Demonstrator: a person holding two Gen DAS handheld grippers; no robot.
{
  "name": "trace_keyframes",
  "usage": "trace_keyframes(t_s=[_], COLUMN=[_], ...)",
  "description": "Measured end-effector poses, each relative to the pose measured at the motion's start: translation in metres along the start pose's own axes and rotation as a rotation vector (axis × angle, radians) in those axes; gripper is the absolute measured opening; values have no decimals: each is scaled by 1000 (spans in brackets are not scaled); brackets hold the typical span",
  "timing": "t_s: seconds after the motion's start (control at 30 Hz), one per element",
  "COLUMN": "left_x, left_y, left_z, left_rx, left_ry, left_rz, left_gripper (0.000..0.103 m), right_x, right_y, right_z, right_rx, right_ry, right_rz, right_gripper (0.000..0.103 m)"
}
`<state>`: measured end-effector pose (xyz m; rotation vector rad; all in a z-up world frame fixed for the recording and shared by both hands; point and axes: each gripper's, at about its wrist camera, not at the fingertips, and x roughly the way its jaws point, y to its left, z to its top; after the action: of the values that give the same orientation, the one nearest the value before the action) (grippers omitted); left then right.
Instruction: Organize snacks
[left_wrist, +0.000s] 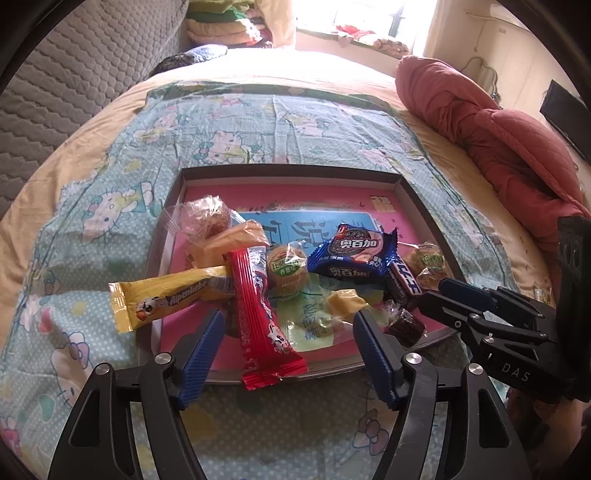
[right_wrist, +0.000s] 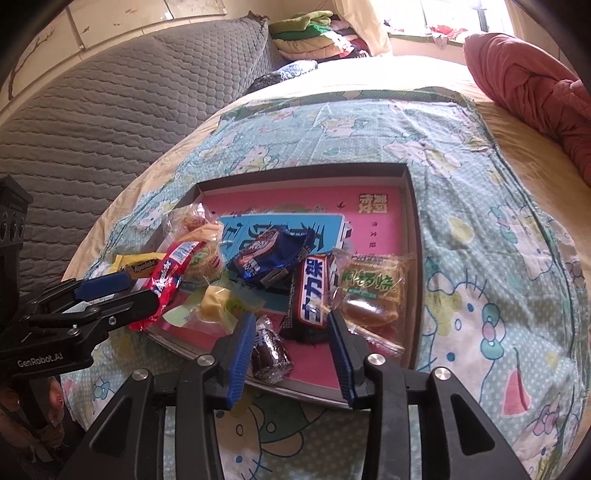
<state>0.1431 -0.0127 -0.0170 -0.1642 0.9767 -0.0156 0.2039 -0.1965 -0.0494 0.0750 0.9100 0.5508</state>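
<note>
A shallow box lid tray (left_wrist: 288, 172) (right_wrist: 412, 236) lies on the bed with several snacks in it. My left gripper (left_wrist: 290, 321) is open over its near edge, straddling a red Alpenliebe stick (left_wrist: 258, 314) (right_wrist: 166, 280). A yellow Alpenliebe stick (left_wrist: 170, 295) hangs over the left rim. My right gripper (right_wrist: 291, 321) is open at the tray's near edge, around a dark wrapped candy (right_wrist: 269, 350) (left_wrist: 404, 325) and the end of a Snickers bar (right_wrist: 312, 295). A blue cookie pack (left_wrist: 354, 254) (right_wrist: 269, 251), round pastries (left_wrist: 286, 269) and a yellow candy (left_wrist: 347, 301) lie in the middle.
A clear-wrapped cake (right_wrist: 373, 291) lies at the tray's right side. The tray sits on a Hello Kitty sheet (left_wrist: 229, 129). A red quilt (left_wrist: 498, 136) is bunched at the right, a grey padded headboard (right_wrist: 110, 110) at the left, folded bedding (right_wrist: 310, 33) behind.
</note>
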Motion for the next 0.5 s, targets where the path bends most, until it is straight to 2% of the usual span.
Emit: trace_keyframes(t_s=[0.17,0.37,0.43,0.5], left_x=[-9,-21,-25,-30], left_y=[-2,-4,-5,-8], left_z=[1,1,0,0], left_rx=[7,12,15,22], left_ry=[-11,-28,-32,-42], left_rz=[7,15,13,18], left_gripper=[75,76,76,77], right_x=[-9,-26,-34,-46], right_y=[0,7,10,14], right_z=[3,8,9,11], right_rx=[-7,-43,-54,-71], right_ry=[-35,-118,-163,-222], right_rz=[-13,-45,-52,-56], right_gripper=[45,55,59,71])
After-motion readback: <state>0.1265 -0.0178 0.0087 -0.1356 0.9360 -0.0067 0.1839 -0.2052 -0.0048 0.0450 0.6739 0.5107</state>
